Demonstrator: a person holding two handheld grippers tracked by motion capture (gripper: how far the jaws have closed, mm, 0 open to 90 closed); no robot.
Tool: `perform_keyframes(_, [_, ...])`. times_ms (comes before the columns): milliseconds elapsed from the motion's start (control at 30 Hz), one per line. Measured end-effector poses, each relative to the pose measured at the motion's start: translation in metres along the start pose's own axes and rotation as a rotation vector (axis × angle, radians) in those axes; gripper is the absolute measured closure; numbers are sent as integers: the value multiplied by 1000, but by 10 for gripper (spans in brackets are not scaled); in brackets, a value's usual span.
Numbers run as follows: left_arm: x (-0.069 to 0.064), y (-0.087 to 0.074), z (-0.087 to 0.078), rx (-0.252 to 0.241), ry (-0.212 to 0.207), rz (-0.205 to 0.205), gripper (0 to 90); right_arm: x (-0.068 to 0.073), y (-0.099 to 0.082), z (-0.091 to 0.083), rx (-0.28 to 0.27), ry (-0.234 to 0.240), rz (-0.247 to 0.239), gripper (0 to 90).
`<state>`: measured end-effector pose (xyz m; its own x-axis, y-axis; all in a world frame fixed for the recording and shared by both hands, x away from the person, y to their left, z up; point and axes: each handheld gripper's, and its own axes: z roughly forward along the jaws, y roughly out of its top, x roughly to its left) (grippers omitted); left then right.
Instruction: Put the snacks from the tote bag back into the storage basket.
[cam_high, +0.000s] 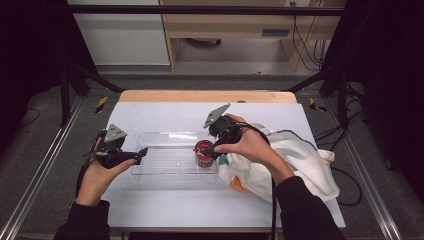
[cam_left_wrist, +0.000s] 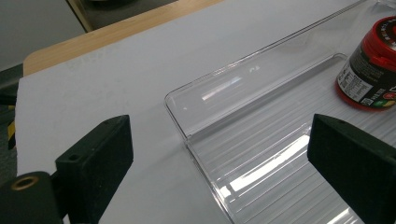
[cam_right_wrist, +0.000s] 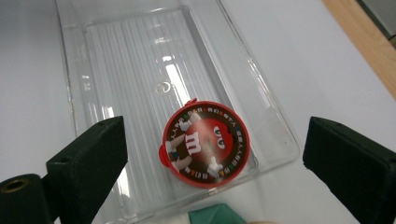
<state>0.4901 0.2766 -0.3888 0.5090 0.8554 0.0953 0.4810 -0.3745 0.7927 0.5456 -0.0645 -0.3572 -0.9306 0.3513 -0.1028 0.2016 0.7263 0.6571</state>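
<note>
A white table with a wooden far edge stands on grey floor, cabinets behind. A clear tray lies mid-table; a cloth is bunched toward the right edge. A red jar stands upright at the tray's right end, directly below the right gripper, whose jaws are spread wide and apart from its lid. The left gripper, wide open and empty, straddles the tray's left end.

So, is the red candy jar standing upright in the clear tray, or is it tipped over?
Upright. The red candy jar stands on its base inside the clear tray, round lid facing up; its side label reads level in the left gripper view.
</note>
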Motion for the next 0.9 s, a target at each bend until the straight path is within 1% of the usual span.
perform_keyframes(33, [0, 0, 0, 2, -1, 3, 71, 0, -3, -4, -13, -5, 7, 73])
perform_keyframes(133, [0, 0, 1, 5, -1, 0, 70, 0, -11, -16, -25, -40, 41, 72])
perform_keyframes(233, [0, 0, 1, 4, -2, 1, 70, 1, -21, -27, -52, -67, 61, 73])
perform_keyframes(300, [0, 0, 1, 4, -2, 0, 70, 2, -28, -35, -60, -88, 72, 72])
perform_keyframes(367, [0, -1, 1, 6, -2, 0, 70, 3, -36, -42, -70, -106, 94, 72])
perform_keyframes(467, [0, -1, 1, 7, -3, 0, 70, 5, -49, -51, -90, -123, 125, 72])
perform_keyframes(567, [-1, -1, 2, 6, -4, 5, 69, 9, -62, -59, -112, -124, 155, 71])
perform_keyframes(667, [-1, 0, 1, 10, -7, 6, 69, 12, -73, -67, -129, -144, 174, 71])
perform_keyframes(733, [-1, -1, 1, 12, -7, 8, 69, 14, -79, -73, -141, -157, 197, 71])
perform_keyframes(833, [0, -1, 1, 10, -6, 9, 69, 16, -89, -80, -164, -166, 229, 70])
perform_keyframes(900, [0, -1, 1, 9, -6, 4, 69, 17, -95, -83, -170, -186, 244, 70])
